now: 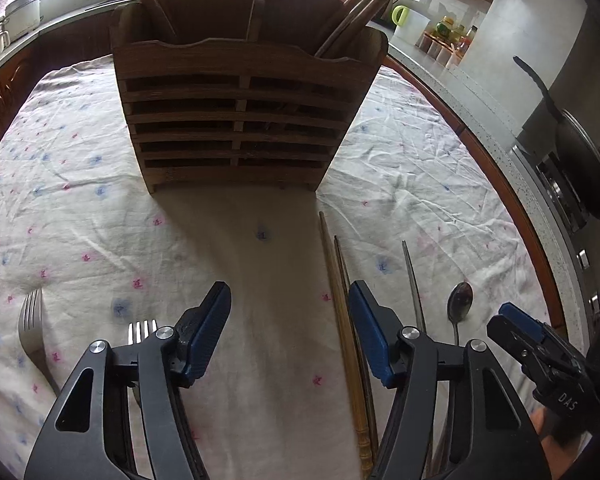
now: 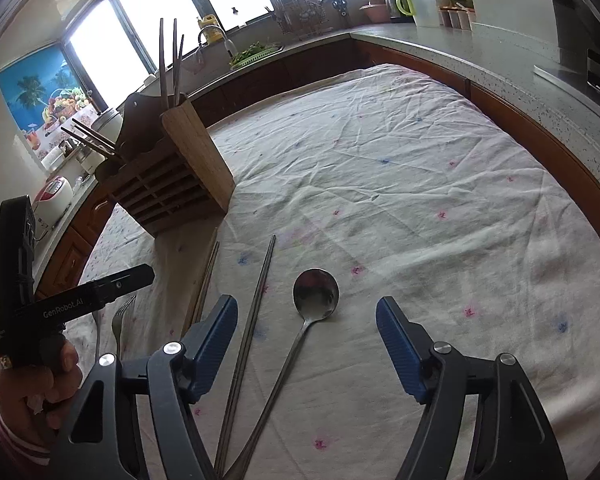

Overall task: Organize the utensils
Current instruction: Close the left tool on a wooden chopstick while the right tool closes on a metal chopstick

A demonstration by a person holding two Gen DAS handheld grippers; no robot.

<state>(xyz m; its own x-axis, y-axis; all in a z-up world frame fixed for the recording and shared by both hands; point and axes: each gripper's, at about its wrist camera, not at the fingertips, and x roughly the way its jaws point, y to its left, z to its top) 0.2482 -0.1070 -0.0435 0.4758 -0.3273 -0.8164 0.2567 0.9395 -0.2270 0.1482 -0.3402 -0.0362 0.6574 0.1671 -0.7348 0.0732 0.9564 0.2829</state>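
Left wrist view: left gripper (image 1: 290, 300) tilted steeply down over the worktop (image 1: 80, 208), which wears a wrinkled white cloth with small pink and blue flowers. Jaws partly apart, nothing between the blue pads, only bare cloth below. Straight ahead, a slatted wooden utensil holder (image 1: 240, 120), upright, with dark chopsticks leaning out of both compartments. Just inside the right-hand finger, a pair of wooden chopsticks (image 1: 342, 312) lying lengthwise, passing under that finger. Beyond it, metal chopsticks (image 1: 414, 280), then a metal spoon (image 1: 460, 300) with bowl toward the holder. At left, two forks: one fork (image 1: 30, 320) lying clear on the cloth, a second fork (image 1: 142, 330) showing only its tines behind the left-hand finger. Far right, the right gripper (image 1: 512, 316) low over the cloth beside the spoon, a bit of hand under it at the edge.

Right wrist view: right gripper (image 2: 306, 320) angled down, jaws set fairly wide and holding nothing. Spoon (image 2: 316, 292) lying between the fingers, bowl ahead of the tips, handle running back under the gripper, untouched by the pads. Metal chopsticks (image 2: 256, 304) just beside the left-hand pad; whether touching, cannot tell. Wooden chopsticks (image 2: 206, 280) farther left, holder (image 2: 172, 176) beyond them. At the left edge, a hand (image 2: 36, 392) wrapped around the black body of the left gripper (image 2: 100, 284), a fork (image 2: 120, 316) just past it.
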